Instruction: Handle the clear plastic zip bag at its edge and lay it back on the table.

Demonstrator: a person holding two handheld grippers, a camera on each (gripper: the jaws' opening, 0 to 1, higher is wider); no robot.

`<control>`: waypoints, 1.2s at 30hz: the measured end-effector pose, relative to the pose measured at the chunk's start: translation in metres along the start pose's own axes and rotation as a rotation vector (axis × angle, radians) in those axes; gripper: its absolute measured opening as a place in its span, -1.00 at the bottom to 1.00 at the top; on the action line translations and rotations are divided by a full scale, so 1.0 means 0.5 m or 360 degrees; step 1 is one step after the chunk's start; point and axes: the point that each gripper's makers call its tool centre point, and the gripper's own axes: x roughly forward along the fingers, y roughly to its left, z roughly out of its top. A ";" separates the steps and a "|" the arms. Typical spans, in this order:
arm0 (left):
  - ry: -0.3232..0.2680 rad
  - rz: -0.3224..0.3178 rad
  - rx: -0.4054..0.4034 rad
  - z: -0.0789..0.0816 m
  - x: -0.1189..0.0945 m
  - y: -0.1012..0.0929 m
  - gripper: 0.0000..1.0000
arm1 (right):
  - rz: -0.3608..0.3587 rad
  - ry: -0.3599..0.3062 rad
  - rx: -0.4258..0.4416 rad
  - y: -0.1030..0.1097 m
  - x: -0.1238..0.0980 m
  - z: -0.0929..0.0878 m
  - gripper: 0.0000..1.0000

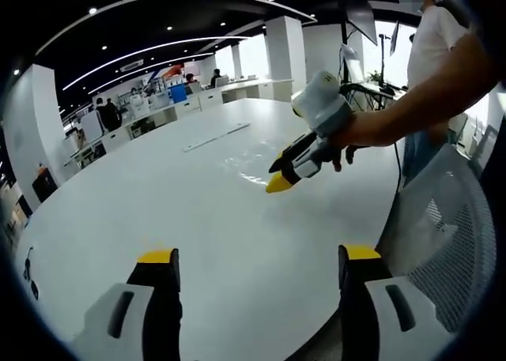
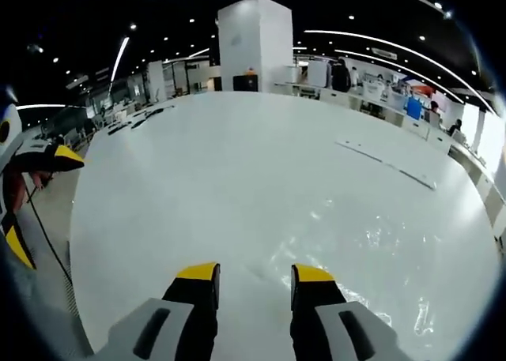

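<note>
Two tools out: left tool [image 1: 259, 266] jaws wide apart, holding nothing, low at 6 o'clock. Right tool [image 2: 254, 278] part-open, empty, at the clear zip bag [image 2: 371, 242] edge, flat on white counter [image 2: 237, 163]. Best pinch only the rim, lift low.

Flat on the table [image 1: 118, 211], toward its far right part, lies the zip bag [image 1: 237, 159]. Just over the bag's near edge — the right gripper [image 1: 278, 181], reaching in from the right. Left gripper [image 1: 257, 270] low at the near edge of the table, well short of the bag. Right of the table, a chair [image 1: 447, 242]. Behind — desks [image 1: 170, 100].
</note>
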 end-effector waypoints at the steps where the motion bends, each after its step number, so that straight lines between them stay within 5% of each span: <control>1: -0.0002 0.0000 0.0000 0.000 0.001 0.001 0.60 | 0.0000 0.0007 0.0005 -0.002 0.007 0.000 -0.35; 26: -0.0002 -0.0003 0.0016 0.006 0.003 0.004 0.53 | -0.0055 0.0109 0.0187 -0.016 0.036 -0.020 -0.62; 36: -0.0001 -0.0001 0.0012 0.007 0.004 0.008 0.51 | -0.0037 0.0153 0.0060 -0.017 0.023 -0.035 -0.70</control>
